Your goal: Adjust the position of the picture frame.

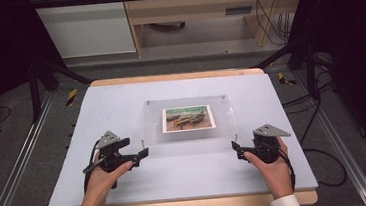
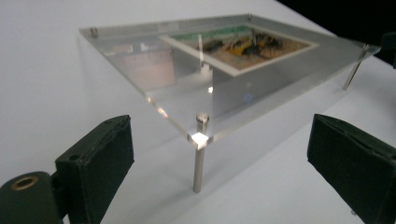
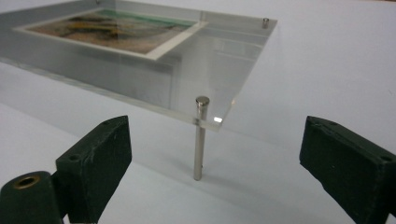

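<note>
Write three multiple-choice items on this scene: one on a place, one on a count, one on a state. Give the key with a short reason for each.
1. Where does the picture sit?
A. in the middle of the clear panel
B. on the bare table beside the panel
C. between the left tool's pads

2. How many metal pins hold the panel at its corners?
A. two
B. four
C. six

3. How do the jaws of the left tool and right tool stand?
A. both shut on a pin
B. left shut, right open
C. both open

Key: 1 A, the high view shows it centred in the panel; 2 B, one pin shows at each corner; 3 C, each gripper view shows its pads apart either side of a corner pin.
</note>
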Motion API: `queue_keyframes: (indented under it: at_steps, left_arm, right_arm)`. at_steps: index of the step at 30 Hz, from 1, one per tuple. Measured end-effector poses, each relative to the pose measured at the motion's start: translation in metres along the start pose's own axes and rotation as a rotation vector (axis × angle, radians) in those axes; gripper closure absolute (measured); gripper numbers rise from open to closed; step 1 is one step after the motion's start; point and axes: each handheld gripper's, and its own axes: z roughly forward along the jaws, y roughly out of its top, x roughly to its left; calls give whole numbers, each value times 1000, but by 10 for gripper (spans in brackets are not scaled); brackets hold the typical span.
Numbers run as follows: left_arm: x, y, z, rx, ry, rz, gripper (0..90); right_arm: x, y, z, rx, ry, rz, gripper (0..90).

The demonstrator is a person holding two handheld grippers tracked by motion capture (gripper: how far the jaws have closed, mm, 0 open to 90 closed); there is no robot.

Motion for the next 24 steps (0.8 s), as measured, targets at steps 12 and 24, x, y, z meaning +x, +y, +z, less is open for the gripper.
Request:
queue_keyframes:
  at_steps: [12, 24]
  left_arm:
    - [-4, 20, 3, -8, 3, 9, 75]
    - [-5, 47, 37, 43, 0, 58, 76]
  right_arm:
    - [9, 26, 1, -58, 14, -6, 110]
    - [11, 58, 31, -1, 32, -42, 158]
